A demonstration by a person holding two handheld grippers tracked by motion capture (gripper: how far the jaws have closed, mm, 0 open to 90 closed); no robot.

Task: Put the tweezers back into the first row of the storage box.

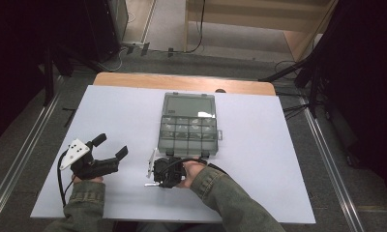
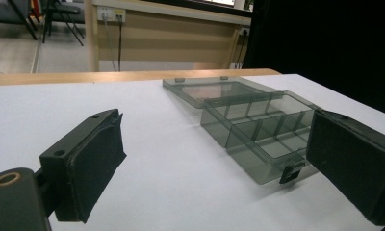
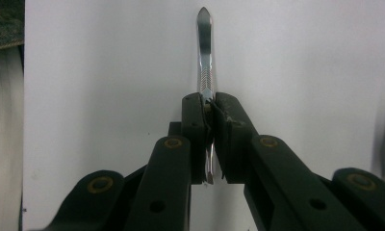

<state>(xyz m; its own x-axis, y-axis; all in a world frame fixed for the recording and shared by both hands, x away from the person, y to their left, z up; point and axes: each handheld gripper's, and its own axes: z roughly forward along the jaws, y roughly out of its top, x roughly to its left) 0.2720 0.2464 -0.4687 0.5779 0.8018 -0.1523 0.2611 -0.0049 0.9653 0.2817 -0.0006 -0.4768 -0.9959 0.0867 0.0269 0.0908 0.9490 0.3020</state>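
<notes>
A white bench [image 1: 259,164] has a wood strip along its far edge. On the middle of it sits a clear grey box [image 1: 188,124] with its lid laid flat open, away from the person. The box has many small bins inside. They look bare, but the plastic is dark and it is hard to be sure.

The left claw [image 1: 113,147] is near the front left of the bench, well apart from the box. Its two jaws are spread wide and nothing is between them. A grey plate sits on top of it. In the left claw view, the box [image 2: 258,132] lies ahead between the two wide jaws, with a small black latch on its near side.

The right claw [image 1: 153,180] is just in front of the box, near the front edge of the bench. A hand [image 1: 189,173] in a green sleeve holds it. Its jaws are pressed tight on thin metal tweezers [image 3: 205,62]. In the right claw view, the tweezers stick out past the jaw tips, with the pointed end far from the camera. In the high view, the tweezers [image 1: 151,163] show as a thin shiny strip at the left of that claw, close above the bench.
</notes>
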